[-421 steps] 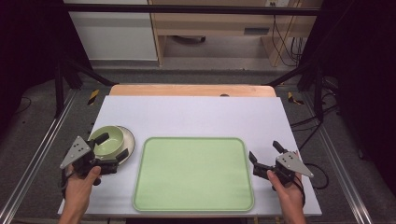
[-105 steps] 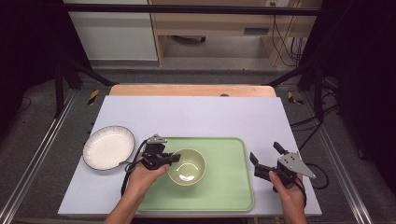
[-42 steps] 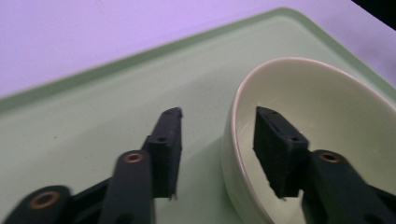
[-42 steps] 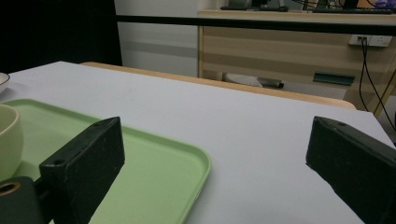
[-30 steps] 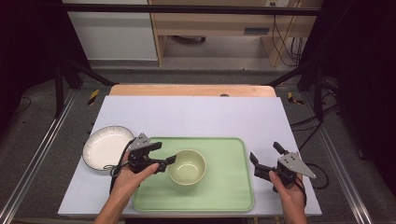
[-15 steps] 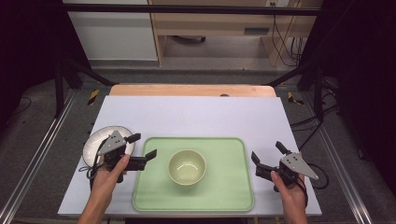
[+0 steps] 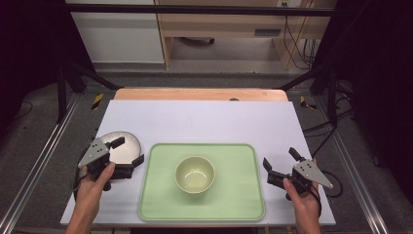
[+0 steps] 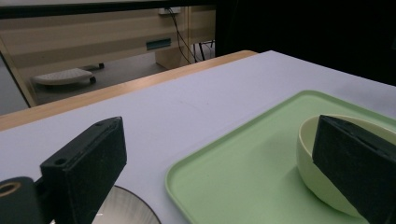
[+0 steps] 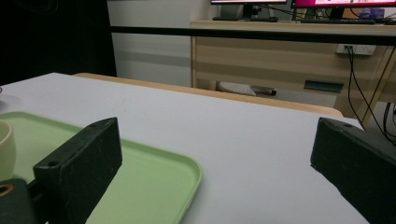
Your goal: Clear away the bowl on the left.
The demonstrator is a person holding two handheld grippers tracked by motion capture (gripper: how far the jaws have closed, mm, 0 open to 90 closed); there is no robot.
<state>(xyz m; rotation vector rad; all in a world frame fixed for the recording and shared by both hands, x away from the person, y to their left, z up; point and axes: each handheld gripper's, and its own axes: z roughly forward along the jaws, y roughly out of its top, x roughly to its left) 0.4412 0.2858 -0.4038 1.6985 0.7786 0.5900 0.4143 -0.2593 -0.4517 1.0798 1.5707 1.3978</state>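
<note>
The round pale-green bowl (image 7: 195,174), mouth up, no long axis, sits mid green tray (image 7: 243,204); left gripper (image 7: 127,152), just opening, and right gripper (image 7: 278,165) gape empty beside it.

We find the bowl (image 7: 195,174) upright at the centre of the green tray (image 7: 156,204), near the table's (image 7: 204,119) front edge; the left gripper (image 7: 127,152), jaws just opened and empty, sits over the white plate (image 7: 127,144) at the left edge; the right gripper (image 7: 278,165) stands open beside the tray's right rim.
</note>
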